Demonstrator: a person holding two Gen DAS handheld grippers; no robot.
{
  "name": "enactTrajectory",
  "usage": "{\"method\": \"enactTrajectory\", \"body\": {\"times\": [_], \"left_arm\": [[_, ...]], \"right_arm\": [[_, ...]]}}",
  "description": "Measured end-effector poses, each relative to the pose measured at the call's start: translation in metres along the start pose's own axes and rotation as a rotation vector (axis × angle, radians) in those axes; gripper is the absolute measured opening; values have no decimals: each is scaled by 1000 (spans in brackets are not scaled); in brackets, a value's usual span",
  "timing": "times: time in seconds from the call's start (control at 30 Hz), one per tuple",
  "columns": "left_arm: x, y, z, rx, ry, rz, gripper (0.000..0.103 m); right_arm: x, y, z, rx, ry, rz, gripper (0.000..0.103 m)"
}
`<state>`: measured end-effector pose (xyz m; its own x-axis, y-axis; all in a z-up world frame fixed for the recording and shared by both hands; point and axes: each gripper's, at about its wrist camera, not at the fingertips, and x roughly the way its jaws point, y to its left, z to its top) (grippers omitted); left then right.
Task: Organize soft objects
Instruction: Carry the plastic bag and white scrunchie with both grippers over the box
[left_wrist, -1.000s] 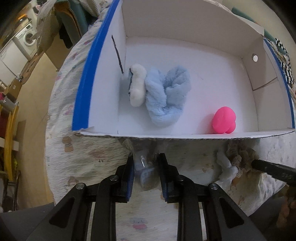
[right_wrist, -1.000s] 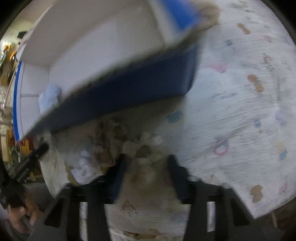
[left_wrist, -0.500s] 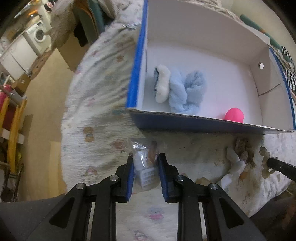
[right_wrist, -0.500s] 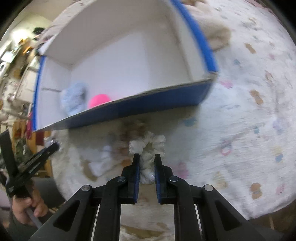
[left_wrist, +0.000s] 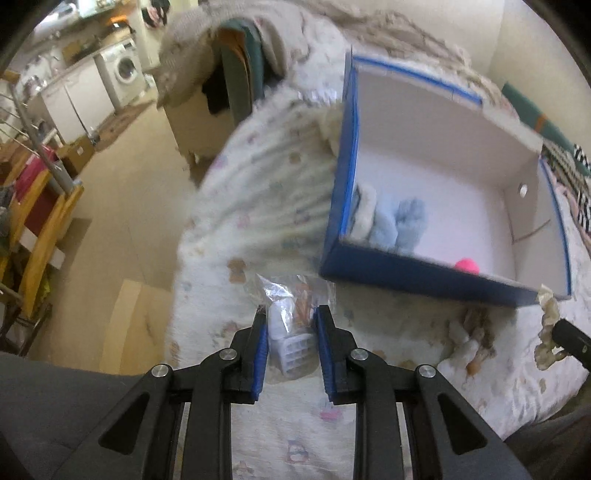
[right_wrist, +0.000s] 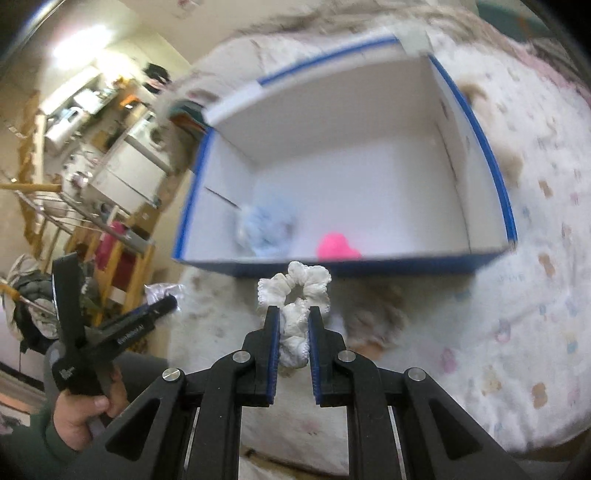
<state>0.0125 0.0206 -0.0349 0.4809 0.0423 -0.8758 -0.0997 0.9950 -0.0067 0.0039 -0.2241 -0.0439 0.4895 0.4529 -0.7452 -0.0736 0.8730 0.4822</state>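
I am holding the left hand-held gripper (left_wrist: 290, 325) clamped on a clear plastic bag (left_wrist: 291, 317) with small white and orange pieces inside; the bag is sitting between the blue pads, above the patterned bedspread (left_wrist: 258, 206). I am keeping the right hand-held gripper (right_wrist: 293, 325) squeezed on a white scrunchie (right_wrist: 295, 299), whose ruffled loop is sticking out past the fingertips, just in front of the near wall of the blue box (right_wrist: 369, 266). The box is lying open on the bed, white inside. In it I am seeing a light blue plush (left_wrist: 404, 221) with a cream plush (left_wrist: 364, 210) touching it against the left wall, and a pink soft ball (right_wrist: 336, 245) near the front wall, apart from them. A brown and white fuzzy toy (left_wrist: 469, 336) is lying on the bedspread just outside the box, between the two grippers; it is too blurred for me to tell more.
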Motion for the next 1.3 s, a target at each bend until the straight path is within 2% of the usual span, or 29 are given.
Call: {"method": "enactTrajectory", "body": {"times": [0.2, 0.37, 0.67, 0.9, 1.13, 1.3], "left_arm": [[-34, -5, 14, -2, -126, -1, 22], [-53, -17, 30, 18, -186, -17, 22], [-68, -42, 67, 81, -247, -44, 22], [-53, -56, 92, 126, -247, -29, 22], [-40, -73, 114, 164, -254, -29, 22], [-18, -92, 124, 232, -276, -5, 22]], "right_arm": [[-38, 11, 8, -77, -181, 12, 16], [-66, 9, 15, -97, -298, 0, 16], [-77, -4, 41, -64, -400, -53, 16], [-75, -23, 66, -26, -408, -78, 16], [-58, -25, 85, -75, -391, -121, 16], [-40, -26, 97, -100, -359, -150, 16]]}}
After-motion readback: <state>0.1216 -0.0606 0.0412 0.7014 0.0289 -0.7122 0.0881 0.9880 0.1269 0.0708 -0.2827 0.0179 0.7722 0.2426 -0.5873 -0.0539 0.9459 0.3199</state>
